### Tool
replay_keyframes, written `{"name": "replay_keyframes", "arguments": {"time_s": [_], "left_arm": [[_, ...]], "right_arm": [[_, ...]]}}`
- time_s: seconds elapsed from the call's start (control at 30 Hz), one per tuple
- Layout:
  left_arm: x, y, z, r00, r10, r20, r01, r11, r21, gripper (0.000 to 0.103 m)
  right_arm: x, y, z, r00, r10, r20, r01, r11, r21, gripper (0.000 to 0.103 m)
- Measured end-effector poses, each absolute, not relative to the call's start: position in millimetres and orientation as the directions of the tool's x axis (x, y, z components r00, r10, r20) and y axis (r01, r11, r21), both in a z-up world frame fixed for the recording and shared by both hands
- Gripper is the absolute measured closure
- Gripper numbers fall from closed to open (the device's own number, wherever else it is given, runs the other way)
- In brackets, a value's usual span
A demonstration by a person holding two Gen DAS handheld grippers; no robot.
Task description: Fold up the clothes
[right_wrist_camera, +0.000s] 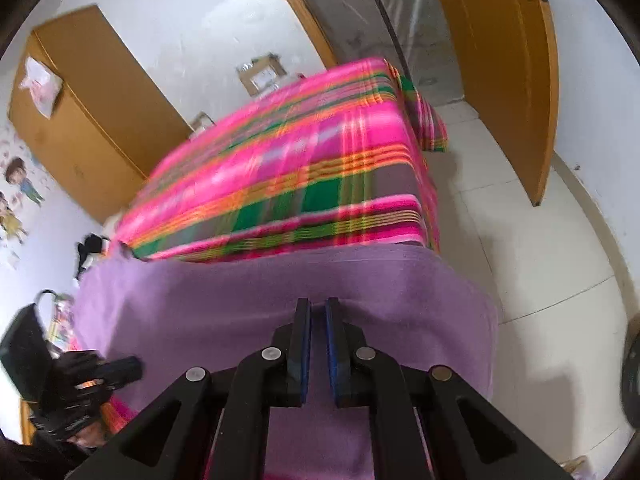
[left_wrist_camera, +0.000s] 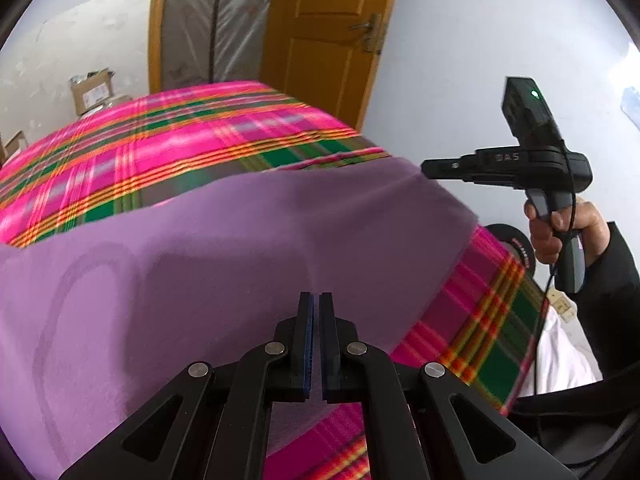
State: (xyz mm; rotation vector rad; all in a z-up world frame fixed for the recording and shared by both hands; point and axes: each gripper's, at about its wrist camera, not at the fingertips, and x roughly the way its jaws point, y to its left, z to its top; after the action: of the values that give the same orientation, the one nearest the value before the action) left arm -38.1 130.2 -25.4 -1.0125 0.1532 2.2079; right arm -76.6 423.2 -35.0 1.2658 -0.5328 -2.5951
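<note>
Far left, right wrist view: wooden wardrobe [right_wrist_camera: 80, 112] against the wall, cartoon stickers [right_wrist_camera: 18, 196] below it. Left hand-held gripper [right_wrist_camera: 120, 372] low at the garment's left edge, blurred there. Left wrist view: same gripper [left_wrist_camera: 316, 300] with jaws drawn nearly together, blue pads [left_wrist_camera: 307, 344] facing across a thin slit; fabric between them cannot be told.

Centre: purple garment [left_wrist_camera: 224, 248] spread flat over the near end of the bed [left_wrist_camera: 168, 140], far hem straight across the pink-green plaid cover. Faint curved seam on its left part. Cardboard box [left_wrist_camera: 92, 92] by the wall beyond.

Right: right hand-held gripper [right_wrist_camera: 318, 308] over the garment's near edge, jaws closed down to a narrow gap, nothing visibly pinched. Left wrist view shows it side-on [left_wrist_camera: 432, 168] at the garment's far right corner, a hand [left_wrist_camera: 560, 232] on its grip. Orange door [left_wrist_camera: 328, 36] behind; white tiled floor [right_wrist_camera: 520, 240] right of the bed.
</note>
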Motion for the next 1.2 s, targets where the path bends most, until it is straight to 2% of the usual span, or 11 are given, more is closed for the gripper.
{"name": "replay_keyframes", "arguments": {"time_s": [0.13,0.17,0.33,0.6,0.67,0.8,0.97,1.1,1.13,1.17,1.2], "left_arm": [[-35.1,122.3,-30.7,-0.452,0.548,-0.703,-0.628,-0.756,-0.185,0.1],[-33.5,120.4,-30.9,-0.452,0.552,-0.701,-0.629,-0.754,-0.189,0.1],[-37.7,121.9,-33.7,-0.447,0.563,-0.695,-0.628,-0.751,-0.204,0.1],[-25.5,114.6,-31.0,-0.467,0.545,-0.696,-0.627,-0.759,-0.174,0.1],[-19.6,104.0,-30.3,-0.482,0.534,-0.695,-0.615,-0.771,-0.166,0.099],[-14.0,69.6,-30.6,-0.532,0.488,-0.692,-0.544,-0.823,-0.162,0.099],[-20.5,7.5,-30.9,-0.605,0.389,-0.695,-0.37,-0.91,-0.187,0.099],[-26.5,-26.6,-30.6,-0.656,0.278,-0.701,-0.236,-0.959,-0.16,0.099],[-27.9,-33.9,-30.5,-0.667,0.251,-0.702,-0.204,-0.967,-0.151,0.099],[-29.5,-40.0,-30.7,-0.667,0.248,-0.703,-0.188,-0.968,-0.163,0.099],[-30.5,-43.9,-30.5,-0.67,0.235,-0.704,-0.173,-0.972,-0.159,0.099]], "right_arm": [[-71.8,435.0,-29.8,-0.648,-0.228,-0.727,-0.066,-0.934,0.352,0.102],[-68.5,435.0,-27.0,-0.656,-0.205,-0.727,-0.081,-0.938,0.338,0.098],[-47.6,396.6,-12.6,-0.681,-0.307,-0.665,0.053,-0.926,0.373,0.082],[-45.0,339.3,-27.4,-0.63,-0.232,-0.742,0.128,-0.972,0.195,0.079],[-42.1,339.4,-27.9,-0.627,-0.261,-0.734,0.155,-0.965,0.21,0.066],[-36.0,334.4,-30.0,-0.632,-0.262,-0.729,0.169,-0.965,0.2,0.06],[-33.2,317.9,-29.9,-0.628,-0.247,-0.738,0.208,-0.967,0.146,0.037],[-33.8,312.4,-27.1,-0.627,-0.219,-0.748,0.184,-0.974,0.132,0.037],[-35.1,313.7,-25.4,-0.628,-0.218,-0.747,0.159,-0.976,0.152,0.044],[-36.3,314.7,-23.2,-0.628,-0.23,-0.743,0.142,-0.973,0.182,0.058],[-37.3,313.8,-19.8,-0.628,-0.278,-0.727,0.152,-0.96,0.235,0.064]]}}
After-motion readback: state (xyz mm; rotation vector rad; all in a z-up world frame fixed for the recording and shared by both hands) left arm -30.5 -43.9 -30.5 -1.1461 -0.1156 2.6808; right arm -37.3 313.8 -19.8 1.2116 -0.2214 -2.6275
